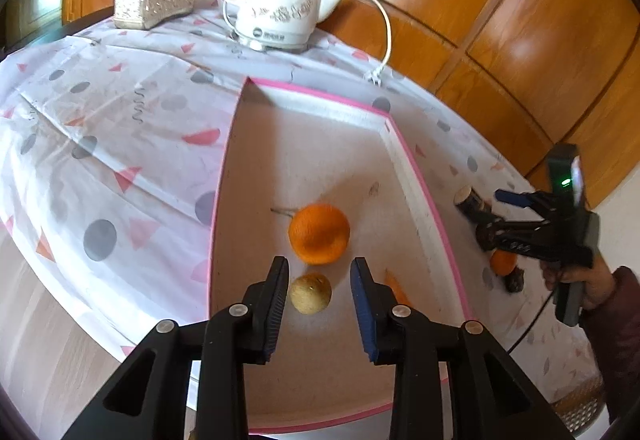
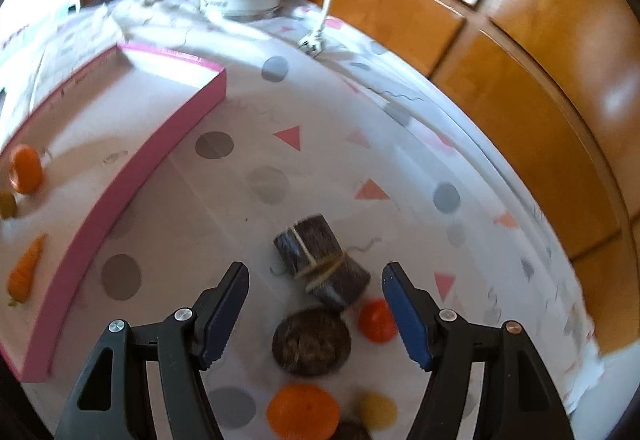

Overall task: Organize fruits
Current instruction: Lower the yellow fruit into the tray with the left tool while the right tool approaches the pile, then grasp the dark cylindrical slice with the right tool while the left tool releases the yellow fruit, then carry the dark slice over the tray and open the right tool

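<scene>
Your left claw [image 1: 320, 304] hangs over the near end of the pink-rimmed tray [image 1: 416, 168], its jaws parted a little with nothing between the pads. The small tan fruit [image 1: 311, 293] lies on the tray floor just below the gap, free of both pads, so it reads as set down. A large orange [image 1: 319, 234] sits just beyond it, and a carrot [image 2: 25, 272] lies by the tray's right wall.

Your right claw [image 2: 316, 304] is the one the coming move turns on. It stands about half open and empty, pointing down at the loose pile on the counter [image 2: 320, 144] to the right of the tray. Nearest the gap is a dark, rough, round fruit [image 2: 311, 341], lying just below and between the fingertips, slightly toward the left finger. Being round, it has no long axis to line up with. A small red-orange fruit [image 2: 377, 321] lies just beside it, close to the right finger, and could get nudged. A dark bundle tied with string [image 2: 320, 260] lies further ahead, its length running diagonally. Nearer the camera sit another orange [image 2: 303, 414] and a blurred yellowish fruit [image 2: 378, 412].

The right hand is clearly nearer this pile; the tray lies to its left.
</scene>
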Action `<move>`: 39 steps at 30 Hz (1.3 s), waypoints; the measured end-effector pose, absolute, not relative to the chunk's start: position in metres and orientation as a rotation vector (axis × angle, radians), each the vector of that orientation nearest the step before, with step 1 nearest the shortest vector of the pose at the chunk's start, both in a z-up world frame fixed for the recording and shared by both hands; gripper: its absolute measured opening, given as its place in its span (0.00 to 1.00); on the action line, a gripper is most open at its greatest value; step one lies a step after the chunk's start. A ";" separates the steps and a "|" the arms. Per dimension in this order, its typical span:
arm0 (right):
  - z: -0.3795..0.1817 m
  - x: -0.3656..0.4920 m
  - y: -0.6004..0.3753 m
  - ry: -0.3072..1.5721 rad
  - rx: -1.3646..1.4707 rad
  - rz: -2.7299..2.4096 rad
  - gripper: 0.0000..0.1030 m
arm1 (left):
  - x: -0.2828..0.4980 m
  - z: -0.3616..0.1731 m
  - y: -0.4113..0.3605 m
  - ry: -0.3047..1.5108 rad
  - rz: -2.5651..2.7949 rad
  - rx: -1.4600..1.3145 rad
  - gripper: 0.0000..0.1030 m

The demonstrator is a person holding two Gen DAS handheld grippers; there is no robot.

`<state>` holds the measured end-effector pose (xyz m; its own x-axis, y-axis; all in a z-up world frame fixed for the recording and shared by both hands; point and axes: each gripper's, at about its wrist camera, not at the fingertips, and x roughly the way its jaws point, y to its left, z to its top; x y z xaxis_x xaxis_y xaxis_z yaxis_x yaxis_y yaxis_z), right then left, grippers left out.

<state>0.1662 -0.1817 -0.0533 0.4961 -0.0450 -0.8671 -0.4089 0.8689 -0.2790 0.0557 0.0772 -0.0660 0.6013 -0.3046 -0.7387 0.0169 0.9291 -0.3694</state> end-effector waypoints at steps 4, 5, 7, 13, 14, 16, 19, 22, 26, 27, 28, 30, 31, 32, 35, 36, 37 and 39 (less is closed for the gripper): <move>-0.065 0.180 -0.170 1.048 -0.600 0.239 0.68 | 0.055 -0.059 0.088 0.882 -0.156 -0.377 0.37; -0.067 0.182 -0.168 1.050 -0.622 0.243 0.67 | 0.055 -0.058 0.092 0.878 -0.146 -0.387 0.38; -0.074 0.187 -0.163 1.066 -0.666 0.257 0.54 | 0.055 -0.058 0.098 0.873 -0.119 -0.402 0.42; -0.080 0.189 -0.157 1.075 -0.698 0.277 0.39 | 0.056 -0.066 0.120 0.888 -0.024 -0.468 0.47; -0.081 0.189 -0.157 1.073 -0.694 0.274 0.39 | 0.055 -0.068 0.123 0.891 -0.006 -0.476 0.49; -0.081 0.188 -0.158 1.068 -0.683 0.261 0.38 | 0.055 -0.070 0.128 0.894 0.023 -0.489 0.52; -0.077 0.184 -0.158 1.044 -0.651 0.244 0.38 | 0.053 -0.070 0.131 0.889 0.046 -0.491 0.55; -0.064 0.177 -0.153 1.003 -0.622 0.233 0.38 | 0.052 -0.072 0.135 0.891 0.066 -0.506 0.58; -0.048 0.169 -0.145 0.952 -0.589 0.234 0.38 | 0.050 -0.075 0.139 0.897 0.093 -0.517 0.59; -0.044 0.166 -0.143 0.940 -0.576 0.236 0.38 | 0.050 -0.076 0.139 0.898 0.099 -0.518 0.59; -0.039 0.163 -0.141 0.928 -0.555 0.240 0.38 | 0.049 -0.077 0.140 0.899 0.105 -0.518 0.60; -0.030 0.157 -0.137 0.907 -0.514 0.252 0.38 | 0.048 -0.078 0.141 0.902 0.111 -0.519 0.60; -0.025 0.153 -0.134 0.897 -0.493 0.261 0.38 | 0.048 -0.079 0.141 0.905 0.112 -0.521 0.60; -0.022 0.151 -0.131 0.888 -0.473 0.272 0.38 | 0.048 -0.079 0.141 0.904 0.112 -0.520 0.60; -0.011 0.138 -0.119 0.869 -0.404 0.325 0.38 | 0.047 -0.078 0.140 0.901 0.113 -0.512 0.60; -0.008 0.136 -0.115 0.867 -0.385 0.347 0.38 | 0.047 -0.078 0.139 0.900 0.113 -0.510 0.60; -0.007 0.132 -0.108 0.865 -0.367 0.373 0.38 | 0.047 -0.078 0.139 0.899 0.113 -0.509 0.60; -0.007 0.127 -0.095 0.868 -0.348 0.416 0.38 | 0.047 -0.078 0.139 0.899 0.113 -0.507 0.60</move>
<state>0.1266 -0.0946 -0.0068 0.5757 0.2085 -0.7907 -0.4854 0.8653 -0.1252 0.0469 0.1390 -0.0779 0.6252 -0.1142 -0.7720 -0.3021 0.8767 -0.3743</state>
